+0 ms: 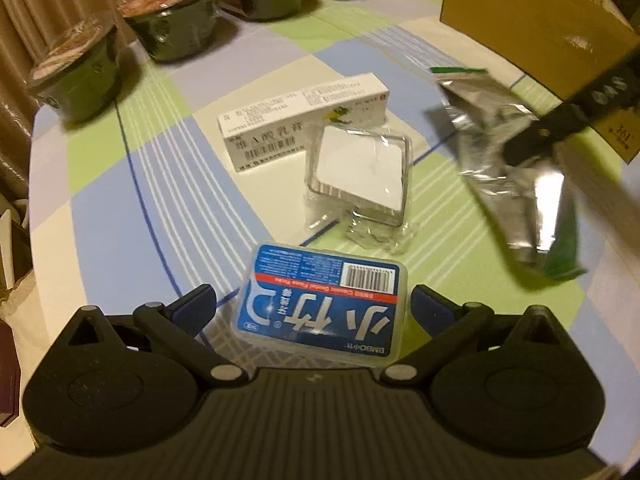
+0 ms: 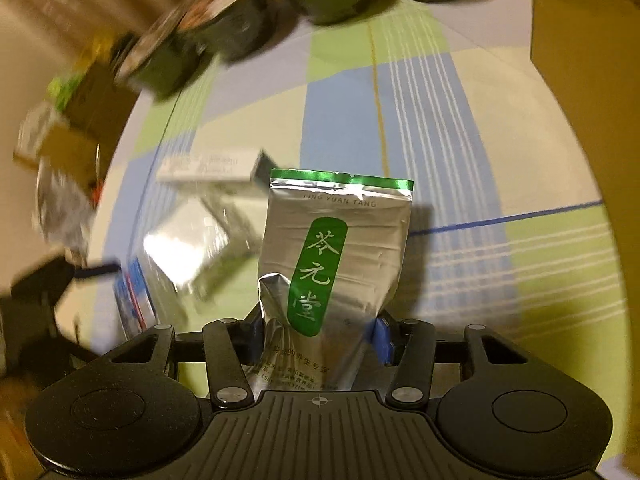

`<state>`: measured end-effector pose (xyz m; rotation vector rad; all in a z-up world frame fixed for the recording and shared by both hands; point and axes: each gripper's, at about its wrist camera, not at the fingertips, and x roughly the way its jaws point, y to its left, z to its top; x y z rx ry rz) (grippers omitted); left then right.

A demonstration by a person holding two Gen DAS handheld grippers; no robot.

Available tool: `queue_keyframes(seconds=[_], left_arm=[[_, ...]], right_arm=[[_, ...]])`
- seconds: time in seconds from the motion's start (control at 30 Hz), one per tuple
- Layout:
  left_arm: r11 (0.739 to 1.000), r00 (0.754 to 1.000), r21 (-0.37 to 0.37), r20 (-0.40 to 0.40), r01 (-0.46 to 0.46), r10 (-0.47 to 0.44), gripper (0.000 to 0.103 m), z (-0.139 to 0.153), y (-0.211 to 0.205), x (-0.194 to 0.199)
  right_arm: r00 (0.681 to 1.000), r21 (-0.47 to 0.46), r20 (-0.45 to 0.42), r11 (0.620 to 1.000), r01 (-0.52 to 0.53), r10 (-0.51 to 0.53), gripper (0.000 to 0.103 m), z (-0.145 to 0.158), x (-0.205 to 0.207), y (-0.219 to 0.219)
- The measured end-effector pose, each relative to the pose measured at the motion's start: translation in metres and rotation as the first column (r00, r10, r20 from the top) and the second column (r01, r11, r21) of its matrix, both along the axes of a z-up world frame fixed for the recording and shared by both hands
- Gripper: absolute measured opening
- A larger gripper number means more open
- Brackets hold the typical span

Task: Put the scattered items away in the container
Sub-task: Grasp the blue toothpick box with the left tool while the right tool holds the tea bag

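The right gripper pinches the foil pouch above the table for carrying to the cardboard box, while the left gripper, spread, straddles the blue case.

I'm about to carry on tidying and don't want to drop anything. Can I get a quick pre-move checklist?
1. Right gripper shut on the silver pouch: ok.
2. Pouch lifted off the tablecloth: ok.
3. Left gripper open around the blue floss box: ok.
4. Floss box gripped: not ok, fingers apart.
5. Cardboard box opening clear: cannot tell.
6. White carton and clear case tidied: not ok.
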<state>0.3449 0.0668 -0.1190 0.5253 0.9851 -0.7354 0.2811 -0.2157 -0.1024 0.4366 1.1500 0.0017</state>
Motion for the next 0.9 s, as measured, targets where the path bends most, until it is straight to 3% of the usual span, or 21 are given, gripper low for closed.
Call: queue_keyframes(seconds=[0.13, 0.23, 0.3, 0.33, 0.4, 0.57, 0.9], left_arm=[[0.999, 0.999, 0.032, 0.012, 0.031, -0.031, 0.093, -0.003, -0.008, -0.009], [0.998, 0.999, 0.040, 0.012, 0.050, -0.051, 0.084, -0.001, -0.013, -0.021], [0.998, 0.998, 0.032, 0.001, 0.059, -0.059, 0.084, 0.001, -0.017, -0.031], [0.997, 0.998, 0.029, 0.000, 0.066, -0.066, 0.084, 0.001, -0.019, -0.036], [0.997, 0.998, 0.030, 0.006, 0.068, -0.068, 0.084, 0.001, -0.022, -0.045], [1.000, 1.000, -0.003, -0.001, 0.023, -0.023, 0.091, 0.001, -0.025, -0.050], [0.998, 0.999, -0.044, -0.020, -0.041, 0.040, 0.092, 0.001, -0.026, -0.039]], right_arm=[[0.988, -0.109, -0.012, 0.982, -0.157, 0.157, 0.054, 0.007, -0.019, 0.011], [0.974, -0.162, -0.023, 0.960, -0.228, 0.228, 0.054, 0.008, -0.034, 0.017], [0.966, -0.178, -0.027, 0.950, -0.257, 0.256, 0.058, 0.006, -0.042, 0.019], [0.965, -0.175, -0.027, 0.950, -0.261, 0.260, 0.072, 0.004, -0.045, 0.019], [0.968, -0.186, -0.027, 0.950, -0.251, 0.251, 0.081, 0.001, -0.050, 0.019], [0.974, -0.190, -0.014, 0.956, -0.225, 0.226, 0.081, -0.005, -0.054, 0.018], [0.994, -0.106, -0.009, 0.988, -0.111, 0.111, 0.081, -0.009, -0.056, 0.007]])
